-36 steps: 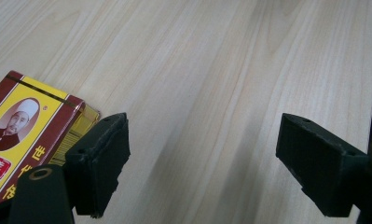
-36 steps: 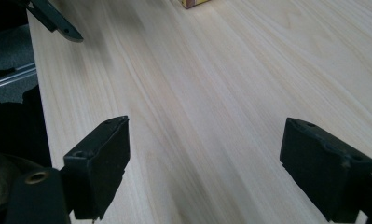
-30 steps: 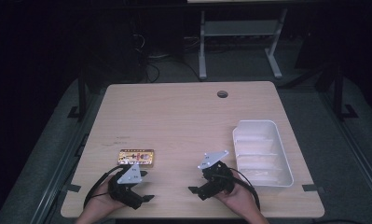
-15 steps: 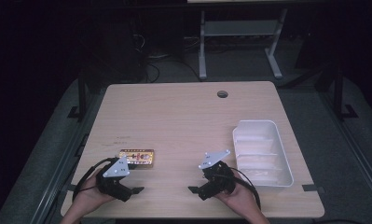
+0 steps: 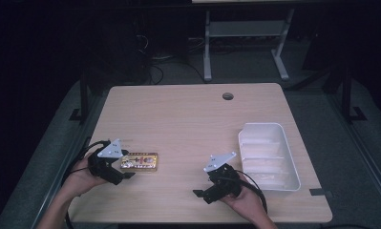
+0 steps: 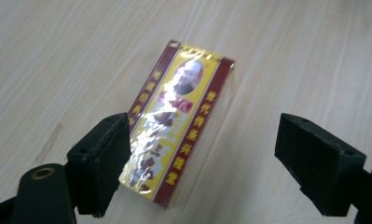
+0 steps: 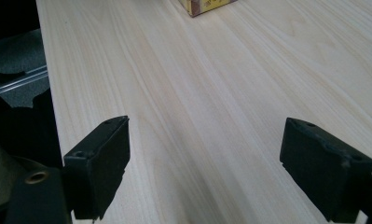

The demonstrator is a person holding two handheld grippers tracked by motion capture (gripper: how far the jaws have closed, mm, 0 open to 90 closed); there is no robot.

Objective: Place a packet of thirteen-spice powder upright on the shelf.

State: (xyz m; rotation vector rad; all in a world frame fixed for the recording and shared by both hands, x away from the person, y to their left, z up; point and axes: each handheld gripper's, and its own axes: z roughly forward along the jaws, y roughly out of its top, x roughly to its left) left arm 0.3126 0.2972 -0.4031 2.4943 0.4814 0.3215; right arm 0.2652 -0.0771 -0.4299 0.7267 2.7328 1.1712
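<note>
Left tongs [image 6: 200, 163] apart over the flat yellow-and-maroon foil packet [image 6: 176, 121], lower left of the wooden surface [image 5: 188, 119], not gripped. Right tongs [image 7: 204, 168] apart, empty. White plastic tray [image 5: 289, 162] at right. Likely packet-to-tray; nothing done.

Your high view looks forward and down over the whole desk [image 5: 188, 119], while each tool camera peers close along its jaws, both sharing the yellow box [image 6: 176, 121] ahead.

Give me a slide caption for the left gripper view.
Open left gripper poised over a shiny red-and-yellow packet lying flat on the wooden table.
</note>
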